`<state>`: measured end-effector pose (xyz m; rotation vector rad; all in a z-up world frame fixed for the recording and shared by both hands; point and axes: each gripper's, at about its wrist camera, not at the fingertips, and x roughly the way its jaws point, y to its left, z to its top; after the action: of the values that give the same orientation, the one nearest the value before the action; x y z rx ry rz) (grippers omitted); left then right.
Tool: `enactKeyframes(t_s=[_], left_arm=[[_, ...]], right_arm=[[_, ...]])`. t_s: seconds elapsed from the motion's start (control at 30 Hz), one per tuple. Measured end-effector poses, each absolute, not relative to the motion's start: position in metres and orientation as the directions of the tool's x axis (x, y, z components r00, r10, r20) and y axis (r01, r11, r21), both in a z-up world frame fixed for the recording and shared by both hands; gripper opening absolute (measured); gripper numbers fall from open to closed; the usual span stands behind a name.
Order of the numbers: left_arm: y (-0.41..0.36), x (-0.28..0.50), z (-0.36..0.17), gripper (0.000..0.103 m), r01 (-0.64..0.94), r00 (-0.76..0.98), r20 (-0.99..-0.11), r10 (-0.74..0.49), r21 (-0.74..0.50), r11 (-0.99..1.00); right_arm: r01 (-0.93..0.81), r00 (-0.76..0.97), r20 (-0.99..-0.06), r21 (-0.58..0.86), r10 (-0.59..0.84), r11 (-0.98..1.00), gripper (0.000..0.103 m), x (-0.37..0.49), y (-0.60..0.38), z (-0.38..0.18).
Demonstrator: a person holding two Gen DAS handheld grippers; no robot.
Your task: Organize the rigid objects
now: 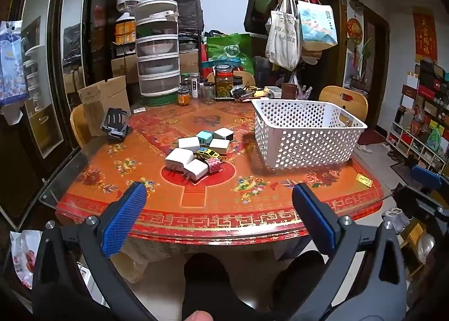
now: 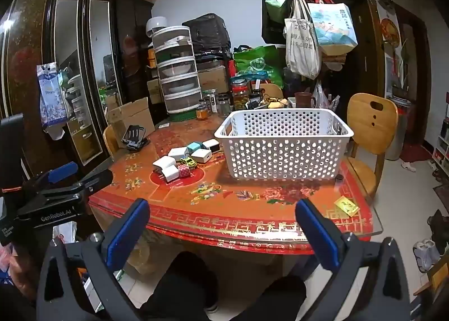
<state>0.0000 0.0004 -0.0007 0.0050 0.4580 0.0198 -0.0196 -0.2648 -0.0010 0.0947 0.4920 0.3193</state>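
From the left wrist camera, my left gripper (image 1: 219,194) hangs just off the near edge of the table (image 1: 280,194), its jaws spread wide with nothing between them. The things I have to sort sit in a tight pile (image 1: 200,152) around the middle of the table: several white chargers, one teal one, a small yellow toy car (image 1: 207,153) and a pink dotted piece. The white basket (image 1: 308,136) stands to the right of the pile, near it but apart, and looks empty from here. I judge the first pick is what's in hand. The nearest white charger (image 1: 195,170) lies with its prongs toward me, so I would come in over it and close on its flat sides, not the prongs.

From the right wrist camera, my right gripper (image 2: 221,213) is likewise released and empty, short of the near table edge, facing the basket (image 2: 283,152). The pile (image 2: 188,159) lies to the left of the basket, and the left gripper (image 2: 60,173) shows at the far left of this view. I would take the pieces closest to the basket with this hand and keep the two grippers from meeting over the pile. The pieces touch one another, so I'd lift straight up to avoid dragging neighbours.
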Motion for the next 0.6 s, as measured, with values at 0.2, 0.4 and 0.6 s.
enactKeyframes(t_s=[0.2, 0.4, 0.6], left_arm=[[-0.003, 0.002, 0.003, 0.102, -0.006, 0.887, -0.461, 0.012, 0.015, 1.0], [-0.007, 0.002, -0.001, 0.102, 0.001, 0.88, -0.475, 0.004, 0.012, 1.0], [-0.006, 0.004, 0.001, 0.102, 0.0, 0.879, -0.478, 0.005, 0.01, 1.0]], right_arm=[[-0.282, 0.83, -0.447, 0.179, 0.334, 0.942, 0.103, -0.02, -0.262, 0.002], [-0.282, 0.845, -0.423, 0.165, 0.326, 0.945, 0.103, -0.036, -0.27, 0.015], [-0.277, 0.847, -0.425, 0.161, 0.319, 0.947, 0.103, -0.035, -0.269, 0.013]])
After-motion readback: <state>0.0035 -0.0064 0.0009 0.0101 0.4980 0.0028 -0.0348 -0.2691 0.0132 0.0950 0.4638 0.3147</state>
